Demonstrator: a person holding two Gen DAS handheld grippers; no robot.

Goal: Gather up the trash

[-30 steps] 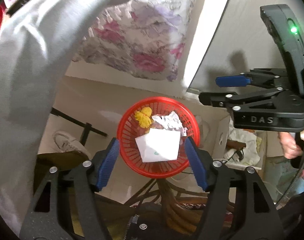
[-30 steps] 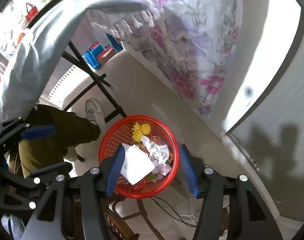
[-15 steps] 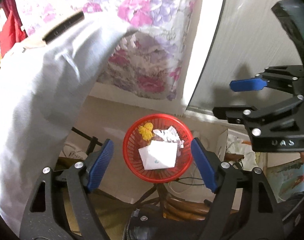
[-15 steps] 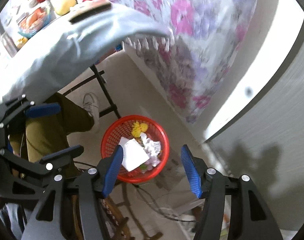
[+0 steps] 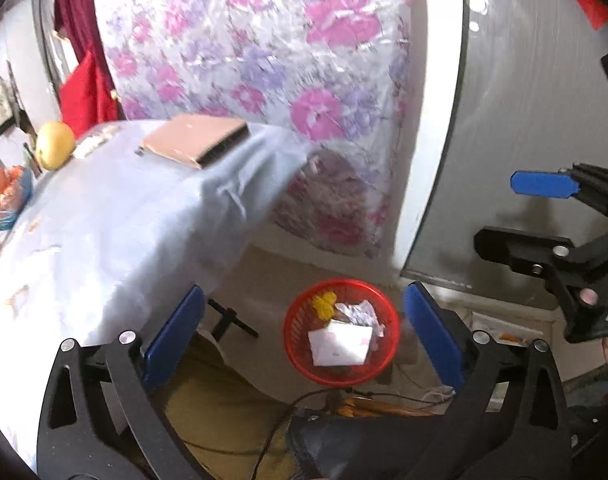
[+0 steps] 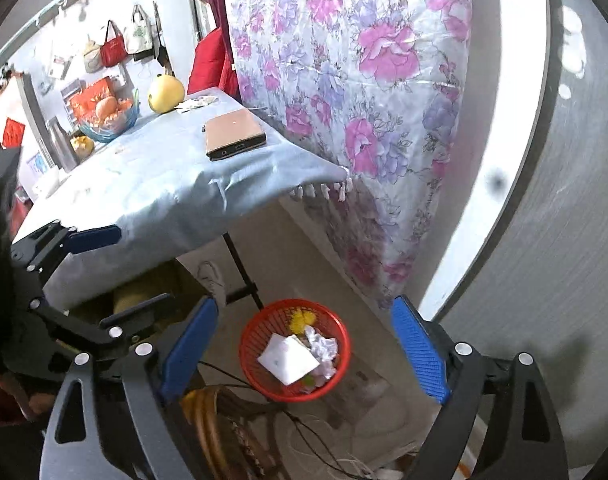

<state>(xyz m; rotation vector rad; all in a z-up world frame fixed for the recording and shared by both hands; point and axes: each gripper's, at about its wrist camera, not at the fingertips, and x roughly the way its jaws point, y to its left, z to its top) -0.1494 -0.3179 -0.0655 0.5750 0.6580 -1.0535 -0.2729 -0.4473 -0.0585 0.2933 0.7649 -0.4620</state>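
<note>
On the floor far below stands a red mesh basket (image 5: pixel 346 379) (image 6: pixel 249 346). It holds a flat white paper (image 5: pixel 340 347) (image 6: pixel 289 358), a crumpled white wad (image 5: pixel 358 312) (image 6: pixel 323 346) and a yellow scrap (image 5: pixel 324 304) (image 6: pixel 300 320). My left gripper (image 5: pixel 304 290) (image 6: pixel 144 268) hangs high above it, jaws opening wide, nothing between them. My right gripper (image 6: pixel 304 304) (image 5: pixel 500 212) is beside it at about the same height, jaws also opening and empty. The basket shows through both gaps.
A table under a pale blue cloth (image 6: pixel 164 176) (image 5: pixel 104 220) bears a brown flat case (image 6: pixel 234 134), a yellow fruit (image 6: pixel 166 94), a fruit bowl (image 6: pixel 108 116) and a steel bottle (image 6: pixel 62 144). A floral sheet (image 6: pixel 344 80) hangs behind. A white shoe (image 6: pixel 212 280) and cables lie near the basket.
Both grippers have risen away from the basket, which now looks smaller. Both pairs of jaws have spread wider. The tabletop and its objects have come into view.
</note>
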